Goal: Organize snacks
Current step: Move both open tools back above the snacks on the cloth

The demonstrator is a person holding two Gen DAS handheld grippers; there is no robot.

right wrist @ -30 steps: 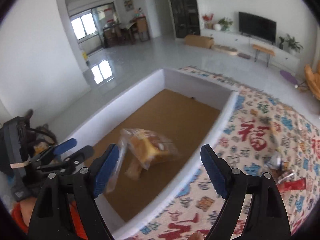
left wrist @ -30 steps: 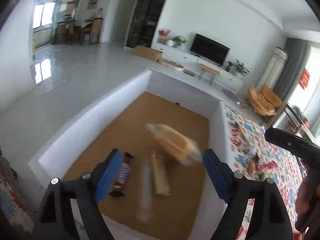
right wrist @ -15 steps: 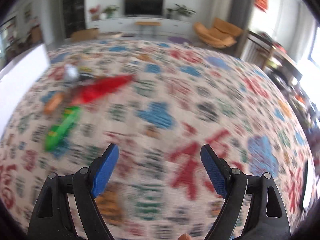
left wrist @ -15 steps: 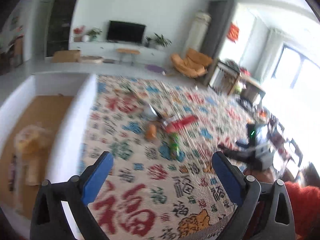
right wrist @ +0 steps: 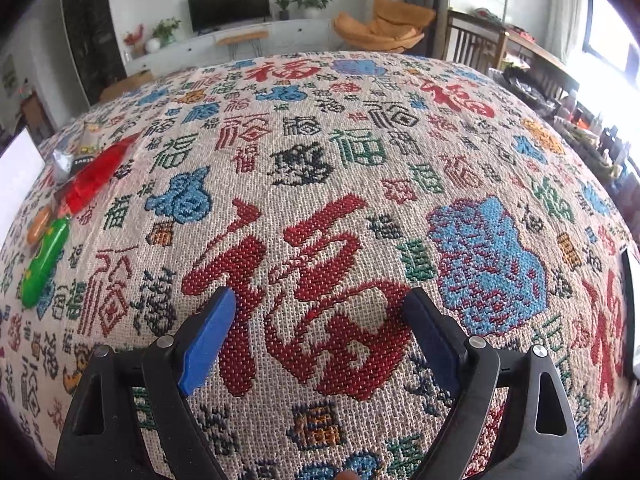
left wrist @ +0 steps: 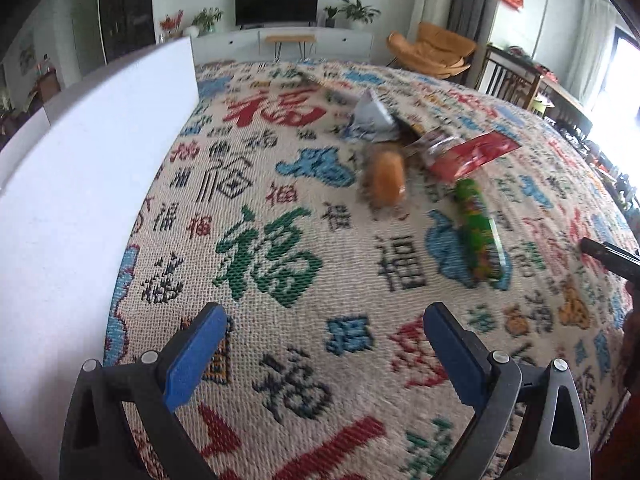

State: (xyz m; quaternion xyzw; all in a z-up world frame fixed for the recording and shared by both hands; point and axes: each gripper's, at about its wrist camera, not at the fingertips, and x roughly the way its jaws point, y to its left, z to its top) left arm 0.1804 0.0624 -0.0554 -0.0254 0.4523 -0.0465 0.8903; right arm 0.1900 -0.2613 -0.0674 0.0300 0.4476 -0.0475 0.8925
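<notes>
Woven cloth (left wrist: 280, 360) bears unsorted snacks: silver packet (left wrist: 370, 118), orange bun (left wrist: 386, 176), red pack (left wrist: 472, 154), green tube (left wrist: 478, 228), beside white box (left wrist: 80, 184). Left gripper (left wrist: 324, 354) and right gripper (right wrist: 320, 332) hover spread, empty.

Orange snack (left wrist: 385, 174) blurred, print unreadable

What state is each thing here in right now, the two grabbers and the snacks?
Left gripper: open, empty, above the cloth.
Right gripper: open, empty.
Green pack: lying flat on the cloth.
Red pack: lying flat.
Silver bag: crumpled, sealed or not unclear.
Orange snack: lying, blurred.
</notes>
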